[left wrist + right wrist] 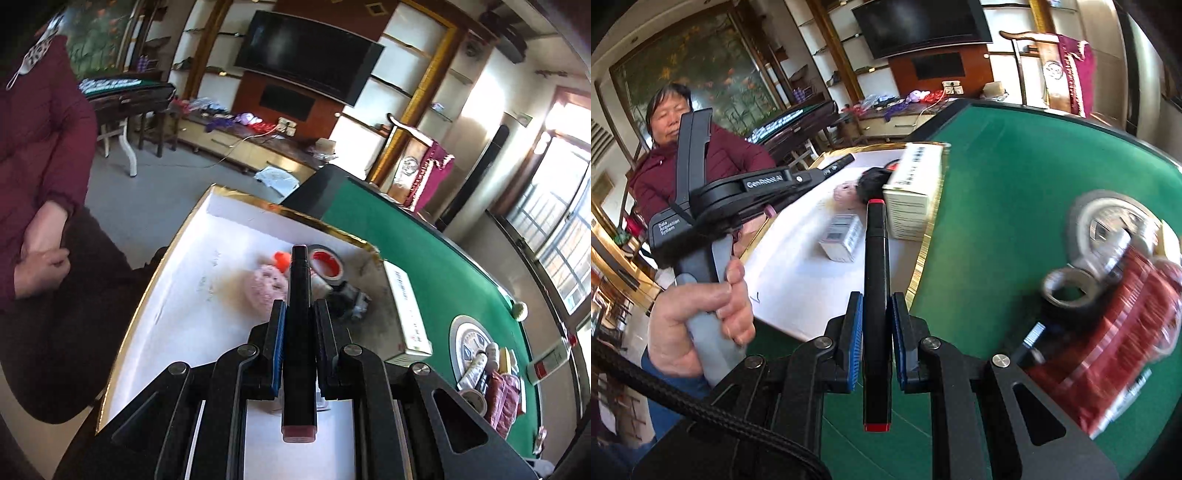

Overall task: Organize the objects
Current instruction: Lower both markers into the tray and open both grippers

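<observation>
With each gripper – left gripper (299, 310), right gripper (877, 301) – clamped on a black marker (298, 332), lower both inside the white tray (192, 258) before letting go – clear of the tape roll (327, 263)

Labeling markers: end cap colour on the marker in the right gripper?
Bright red end caps on the black marker; clearest in the right wrist view.

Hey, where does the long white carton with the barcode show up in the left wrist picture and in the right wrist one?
Left wrist: the white carton lies right of centre, along the tray's right edge, beside the held marker.
Right wrist: the white carton sits upper centre, just beyond the held marker's tip.
Shared landmark: the gold-rimmed white tray on the green table.
</observation>
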Motion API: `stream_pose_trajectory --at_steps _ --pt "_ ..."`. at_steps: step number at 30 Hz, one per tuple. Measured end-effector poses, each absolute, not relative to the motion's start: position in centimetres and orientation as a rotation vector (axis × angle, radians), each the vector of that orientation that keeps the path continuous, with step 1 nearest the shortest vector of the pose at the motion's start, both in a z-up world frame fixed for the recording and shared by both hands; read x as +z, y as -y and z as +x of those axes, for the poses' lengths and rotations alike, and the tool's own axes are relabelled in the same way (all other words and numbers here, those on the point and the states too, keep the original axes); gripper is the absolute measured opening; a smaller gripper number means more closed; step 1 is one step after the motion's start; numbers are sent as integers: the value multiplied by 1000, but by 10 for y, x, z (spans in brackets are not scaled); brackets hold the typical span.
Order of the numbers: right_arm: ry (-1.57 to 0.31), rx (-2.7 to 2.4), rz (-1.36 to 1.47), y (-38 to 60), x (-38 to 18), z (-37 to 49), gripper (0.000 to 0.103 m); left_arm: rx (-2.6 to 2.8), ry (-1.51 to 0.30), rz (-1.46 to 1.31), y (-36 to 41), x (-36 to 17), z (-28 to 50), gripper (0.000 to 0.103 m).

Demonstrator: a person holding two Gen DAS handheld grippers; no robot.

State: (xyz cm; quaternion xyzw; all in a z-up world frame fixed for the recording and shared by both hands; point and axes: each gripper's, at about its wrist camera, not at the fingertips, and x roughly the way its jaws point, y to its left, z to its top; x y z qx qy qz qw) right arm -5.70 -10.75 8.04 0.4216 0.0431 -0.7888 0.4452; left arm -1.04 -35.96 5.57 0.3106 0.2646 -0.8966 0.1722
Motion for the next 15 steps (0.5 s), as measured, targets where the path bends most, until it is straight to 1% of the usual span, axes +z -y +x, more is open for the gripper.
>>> stream_pose_trajectory --at_steps 6,15 --pt "-125 -1939 1161 139 55 -71 13 -2482 -822 937 370 38 -13 12" --pt "-132 -1944 1188 152 35 -76 13 -2468 -815 1000 364 29 -16 12"
